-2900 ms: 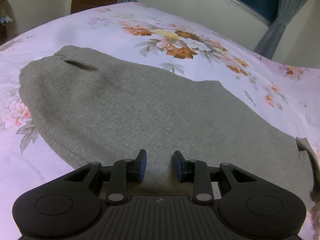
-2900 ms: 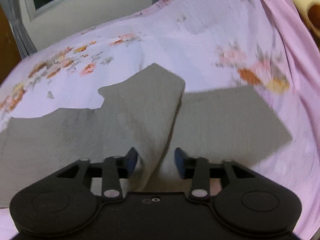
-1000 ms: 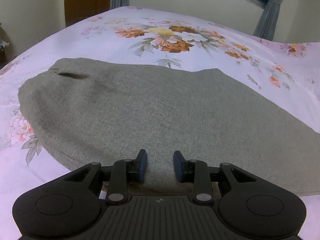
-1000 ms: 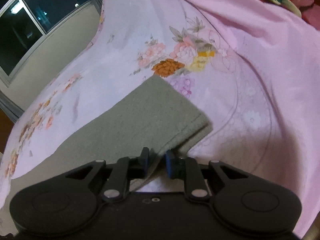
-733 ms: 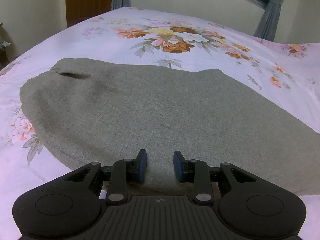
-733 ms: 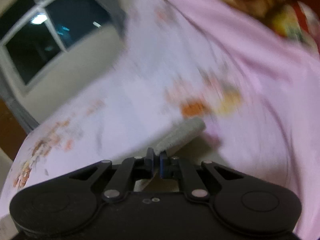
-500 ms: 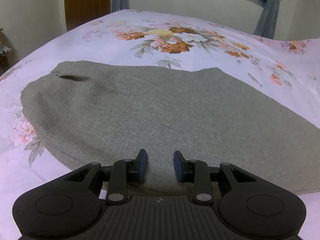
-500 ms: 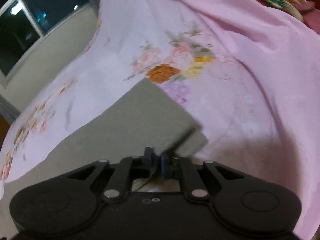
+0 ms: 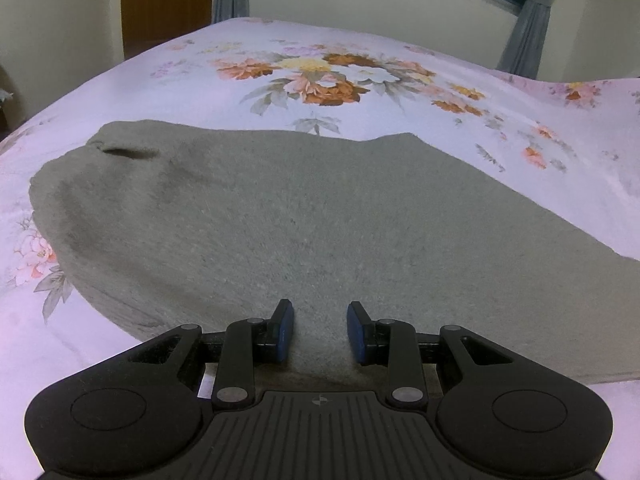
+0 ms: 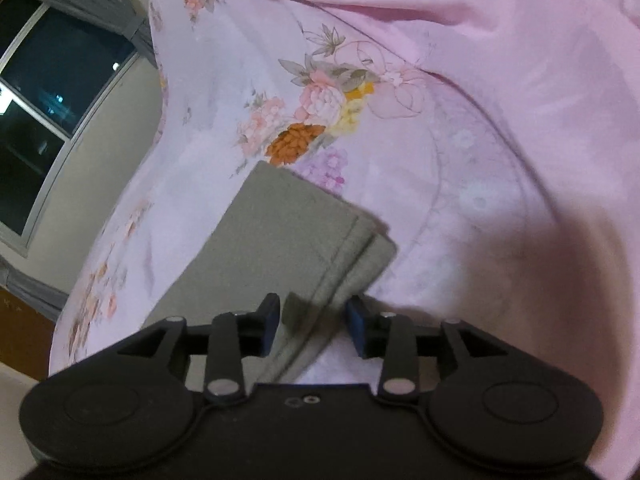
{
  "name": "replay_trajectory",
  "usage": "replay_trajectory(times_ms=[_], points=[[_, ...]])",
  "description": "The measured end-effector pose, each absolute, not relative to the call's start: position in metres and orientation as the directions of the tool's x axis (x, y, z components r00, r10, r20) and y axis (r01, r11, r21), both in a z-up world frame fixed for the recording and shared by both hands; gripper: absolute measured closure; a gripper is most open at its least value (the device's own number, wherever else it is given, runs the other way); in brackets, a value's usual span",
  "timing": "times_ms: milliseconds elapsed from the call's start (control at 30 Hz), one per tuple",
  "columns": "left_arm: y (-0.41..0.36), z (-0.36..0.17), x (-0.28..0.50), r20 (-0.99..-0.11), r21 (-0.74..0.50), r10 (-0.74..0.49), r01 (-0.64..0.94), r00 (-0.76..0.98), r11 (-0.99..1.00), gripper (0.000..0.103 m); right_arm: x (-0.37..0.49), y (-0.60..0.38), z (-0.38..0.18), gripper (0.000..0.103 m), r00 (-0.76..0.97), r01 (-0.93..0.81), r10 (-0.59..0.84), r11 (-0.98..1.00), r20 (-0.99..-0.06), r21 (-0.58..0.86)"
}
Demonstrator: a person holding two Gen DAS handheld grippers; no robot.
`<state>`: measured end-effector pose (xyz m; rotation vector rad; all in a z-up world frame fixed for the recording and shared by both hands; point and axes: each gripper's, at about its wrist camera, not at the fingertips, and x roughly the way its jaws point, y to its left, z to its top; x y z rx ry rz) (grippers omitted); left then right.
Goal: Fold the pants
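Note:
Grey sweatpants (image 9: 280, 216) lie flat on a floral pink bedsheet (image 9: 360, 100), folded lengthwise, waist end to the left. My left gripper (image 9: 319, 330) is open and empty, low over the pants' near edge. In the right wrist view the leg cuffs (image 10: 304, 236) lie stacked one on the other, edges slightly offset. My right gripper (image 10: 312, 326) is open, its jaws either side of the cuffs' near edge, holding nothing.
The bed fills both views. A window with grey curtains (image 9: 524, 28) and a wooden door (image 9: 164, 4) stand at the far wall. A pink blanket (image 10: 480, 8) is bunched up beyond the cuffs.
My right gripper was shut on the upper leg cuff and carried it onto the lower cuff. It has now opened and let go. The left gripper has stayed open over the pants.

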<state>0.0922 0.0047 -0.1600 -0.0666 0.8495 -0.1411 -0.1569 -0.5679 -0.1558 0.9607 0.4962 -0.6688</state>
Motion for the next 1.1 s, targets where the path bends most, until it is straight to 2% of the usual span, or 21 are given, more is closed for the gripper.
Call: replay_trajectory(times_ms=[67, 100, 300, 367, 467, 500, 633, 767, 967, 1000, 1067, 1100], points=[[0.003, -0.16, 0.093, -0.745, -0.106, -0.144, 0.097, 0.651, 0.99, 0.072, -0.148, -0.57, -0.156, 0.087, 0.689, 0.718, -0.299, 0.402, -0.66, 0.568], [0.002, -0.161, 0.093, -0.746, -0.101, -0.141, 0.098, 0.651, 0.99, 0.072, -0.144, -0.57, -0.153, 0.091, 0.695, 0.712, -0.297, 0.411, -0.654, 0.57], [0.0, -0.162, 0.094, -0.747, -0.084, -0.131, 0.103, 0.652, 0.991, 0.072, -0.148, -0.546, -0.069, 0.094, 0.822, 0.566, -0.367, 0.619, -0.436, 0.545], [0.0, -0.162, 0.093, -0.745, -0.09, -0.134, 0.101, 0.653, 0.991, 0.072, -0.152, -0.552, -0.078, 0.094, 0.789, 0.606, -0.388, 0.617, -0.476, 0.502], [-0.001, -0.161, 0.092, -0.746, -0.08, -0.13, 0.105, 0.653, 0.991, 0.072, -0.15, -0.568, -0.127, 0.093, 0.676, 0.716, -0.352, 0.521, -0.648, 0.464], [-0.002, -0.159, 0.092, -0.748, -0.078, -0.125, 0.101, 0.652, 0.992, 0.072, -0.15, -0.567, -0.14, 0.093, 0.652, 0.735, -0.346, 0.505, -0.675, 0.452], [-0.016, -0.147, 0.088, -0.744, -0.113, -0.182, 0.147, 0.643, 0.983, 0.072, -0.161, -0.565, -0.147, 0.077, 0.671, 0.732, -0.346, 0.452, -0.656, 0.51], [-0.057, -0.136, 0.087, -0.728, -0.162, -0.273, 0.229, 0.629, 0.96, 0.072, -0.163, -0.568, -0.143, 0.073, 0.678, 0.725, -0.328, 0.445, -0.658, 0.526], [-0.146, -0.131, 0.082, -0.73, -0.207, -0.391, 0.363, 0.561, 0.908, 0.072, -0.154, -0.567, -0.15, 0.074, 0.669, 0.726, -0.294, 0.455, -0.682, 0.516], [-0.162, -0.13, 0.081, -0.73, -0.207, -0.405, 0.388, 0.55, 0.898, 0.072, -0.154, -0.568, -0.149, 0.075, 0.667, 0.727, -0.291, 0.453, -0.686, 0.516], [-0.195, -0.129, 0.077, -0.735, -0.199, -0.429, 0.438, 0.525, 0.877, 0.072, -0.154, -0.568, -0.144, 0.087, 0.682, 0.716, -0.3, 0.461, -0.667, 0.525], [-0.211, -0.131, 0.076, -0.739, -0.195, -0.438, 0.46, 0.513, 0.866, 0.072, -0.154, -0.568, -0.141, 0.087, 0.687, 0.711, -0.31, 0.475, -0.657, 0.519]])
